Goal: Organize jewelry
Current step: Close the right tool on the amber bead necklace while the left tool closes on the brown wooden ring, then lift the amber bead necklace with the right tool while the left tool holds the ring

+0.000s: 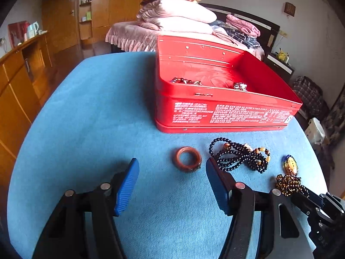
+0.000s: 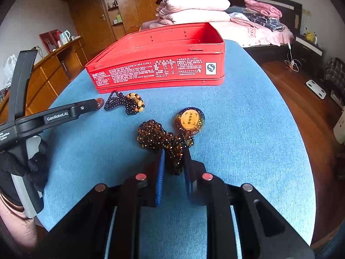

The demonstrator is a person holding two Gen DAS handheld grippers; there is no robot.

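Right gripper point(image 2: 174, 161) clamped amber-brown beaded necklace point(image 2: 159, 139); left gripper point(image 1: 172, 180) gaped apart. Open red metal tin point(image 1: 215, 110) held beads point(image 1: 186, 81), silver piece point(image 1: 240, 85).

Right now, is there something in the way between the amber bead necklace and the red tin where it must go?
Nothing visible blocks it. The right gripper is shut on the amber bead necklace; bare blue cloth lies between it and the red tin, which is open. The black bead necklace lies off to the left.
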